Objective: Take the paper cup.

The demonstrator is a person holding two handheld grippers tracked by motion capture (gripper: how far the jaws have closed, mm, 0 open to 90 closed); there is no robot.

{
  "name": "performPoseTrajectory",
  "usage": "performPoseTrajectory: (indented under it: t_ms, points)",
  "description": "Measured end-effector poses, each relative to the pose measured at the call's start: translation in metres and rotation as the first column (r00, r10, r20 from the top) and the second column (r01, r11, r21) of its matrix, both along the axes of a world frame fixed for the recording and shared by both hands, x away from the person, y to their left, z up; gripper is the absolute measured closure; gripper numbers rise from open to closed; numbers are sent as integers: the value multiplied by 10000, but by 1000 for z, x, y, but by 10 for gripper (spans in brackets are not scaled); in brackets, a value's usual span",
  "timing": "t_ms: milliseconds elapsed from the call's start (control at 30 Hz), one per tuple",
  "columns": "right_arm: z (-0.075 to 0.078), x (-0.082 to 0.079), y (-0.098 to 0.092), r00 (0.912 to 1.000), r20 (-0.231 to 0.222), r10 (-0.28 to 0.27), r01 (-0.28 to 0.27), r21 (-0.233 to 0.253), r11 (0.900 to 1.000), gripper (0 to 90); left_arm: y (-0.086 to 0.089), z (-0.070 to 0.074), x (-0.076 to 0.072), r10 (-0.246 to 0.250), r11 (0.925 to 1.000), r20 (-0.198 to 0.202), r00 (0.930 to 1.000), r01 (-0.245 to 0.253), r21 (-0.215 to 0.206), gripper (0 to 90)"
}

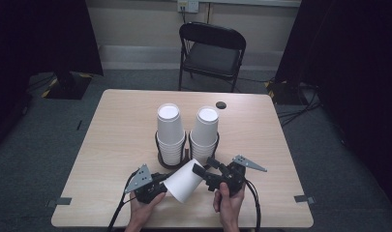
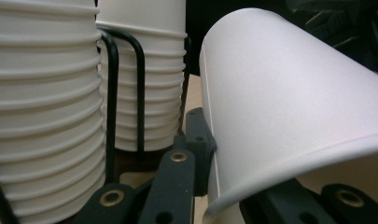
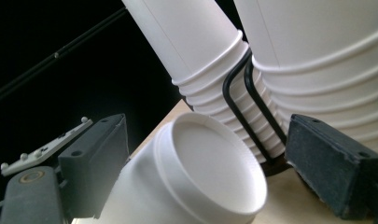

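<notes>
A single white paper cup hangs tilted above the table's near edge, rim down-left and base up-right. My left gripper is shut on the cup's rim, with one jaw outside the wall and the other beneath it. My right gripper is open, its jaws set wide either side of the cup's recessed base, and its right pad stands apart from the cup. Just behind stand two stacks of white cups in a black wire holder.
The light wooden table has a small black disc near its far edge and grey tape marks at its near corners. A black folding chair stands beyond the table. Dark curtains hang at both sides.
</notes>
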State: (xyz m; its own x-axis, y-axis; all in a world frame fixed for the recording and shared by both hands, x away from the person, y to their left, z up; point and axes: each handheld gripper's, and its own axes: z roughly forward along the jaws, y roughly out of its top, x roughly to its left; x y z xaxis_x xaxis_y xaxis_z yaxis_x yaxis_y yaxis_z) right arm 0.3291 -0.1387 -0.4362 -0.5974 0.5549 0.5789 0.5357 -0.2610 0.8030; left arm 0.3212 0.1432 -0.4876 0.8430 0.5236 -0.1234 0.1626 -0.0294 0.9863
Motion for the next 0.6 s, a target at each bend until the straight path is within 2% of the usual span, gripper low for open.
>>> performPoseTrajectory:
  t_ms: [33,67,133,200,233,300,400,467,600]
  points:
    - [1,-1,-1,9999,114,6,-5,-106,9999,128,1,0,1,-71,10000,-97,9999,71,33,858]
    - [1,-1,-2,9994,342,77,-71,-178,9998,128,2,1,3,-107,9995,-110,9999,110,305,858]
    - [1,-4,-3,9966,819,126,-85,-504,9987,129,3,3,4,-185,9981,-277,9994,201,585,857]
    - [1,-10,-3,9876,1551,257,-124,-863,9962,129,3,6,4,-140,9959,-316,9994,167,884,858]
    - [1,-13,-3,9798,1970,348,-128,-1119,9936,128,3,7,4,-169,9953,-297,9994,197,948,857]
    - [1,-16,-3,9697,2365,619,-299,-1363,9902,128,3,8,5,-253,9936,-308,9992,285,1091,857]
    - [1,-20,-5,9683,2421,620,-254,-1517,9881,138,2,11,5,-225,9890,-324,9992,270,1455,857]
    - [1,-22,-8,9678,2484,410,15,-1685,9857,152,3,12,7,-194,9855,-329,9993,246,1677,857]
    - [-1,-27,-13,9572,2888,189,419,-2028,9783,153,5,16,10,-173,9821,-470,9987,258,1868,857]
